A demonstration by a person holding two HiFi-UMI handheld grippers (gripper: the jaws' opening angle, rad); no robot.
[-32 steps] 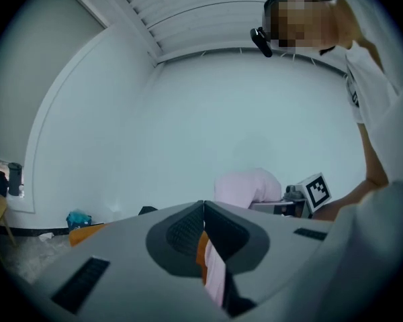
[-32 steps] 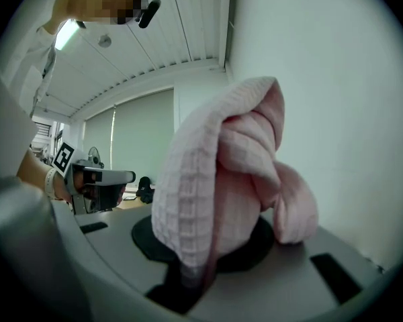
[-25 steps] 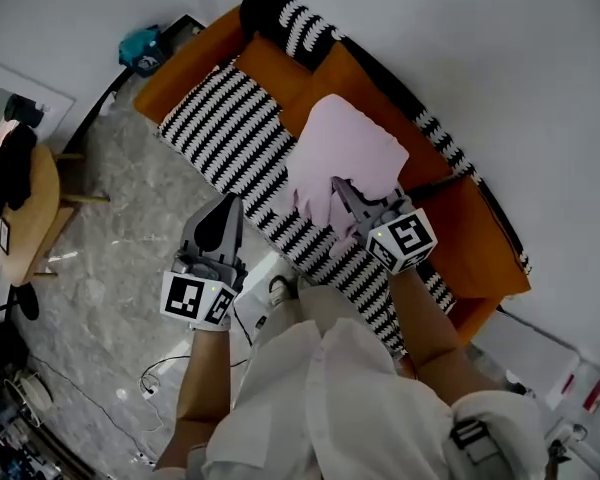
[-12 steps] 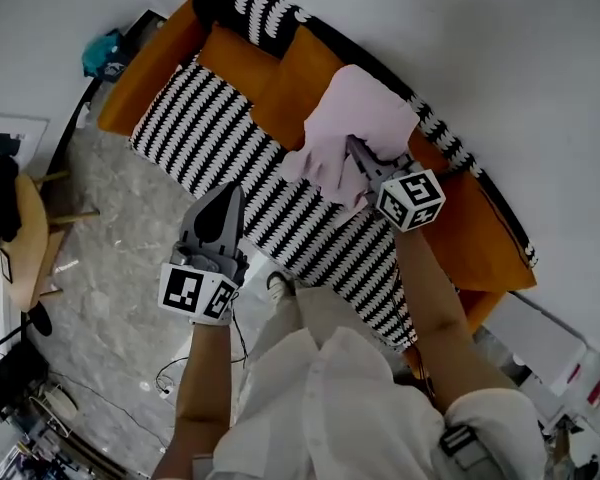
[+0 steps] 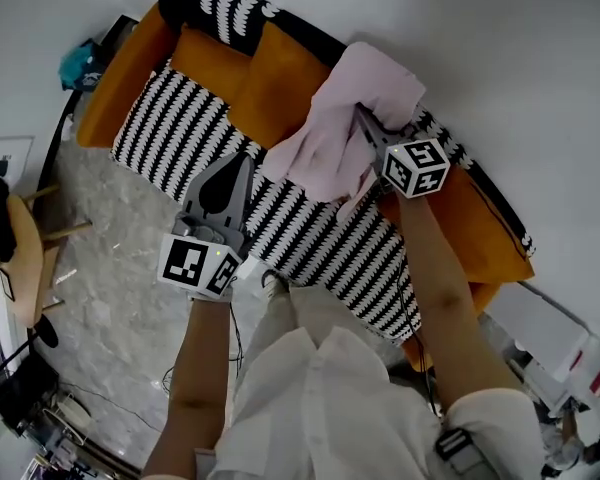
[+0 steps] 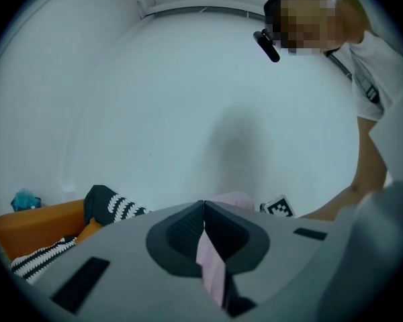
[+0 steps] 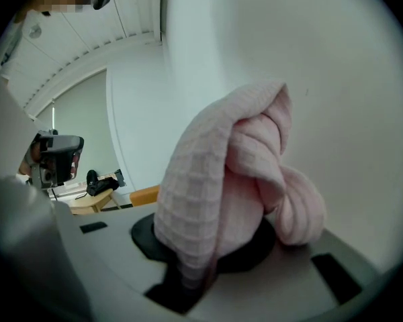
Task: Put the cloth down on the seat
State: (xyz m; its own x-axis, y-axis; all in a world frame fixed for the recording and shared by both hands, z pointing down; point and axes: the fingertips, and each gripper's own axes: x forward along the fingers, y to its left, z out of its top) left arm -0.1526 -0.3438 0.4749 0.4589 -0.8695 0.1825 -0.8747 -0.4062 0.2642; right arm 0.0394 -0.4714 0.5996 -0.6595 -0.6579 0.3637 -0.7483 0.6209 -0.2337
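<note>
A pink waffle-weave cloth [image 5: 335,133] hangs bunched over the orange sofa's back cushions [image 5: 265,78], lifted off the black-and-white striped seat [image 5: 175,133]. My right gripper [image 5: 364,120] is shut on the cloth; in the right gripper view the cloth [image 7: 218,173] drapes over both jaws and hides the pads. My left gripper [image 5: 242,163] hovers over the seat's front part, just left of the cloth's lower edge and apart from it. Its jaws [image 6: 203,206] meet at the tips, and a pink sliver shows in the slit below them.
The sofa runs diagonally along a white wall. A teal object [image 5: 80,61] lies past its left arm. A wooden table [image 5: 20,258] stands at the left on the marble floor [image 5: 110,228], with cables near my feet. A white box [image 5: 560,338] stands beside the sofa's right end.
My right gripper has carried the cloth up off the seat and farther toward the backrest. The left gripper has drifted slightly toward the sofa, still closed.
</note>
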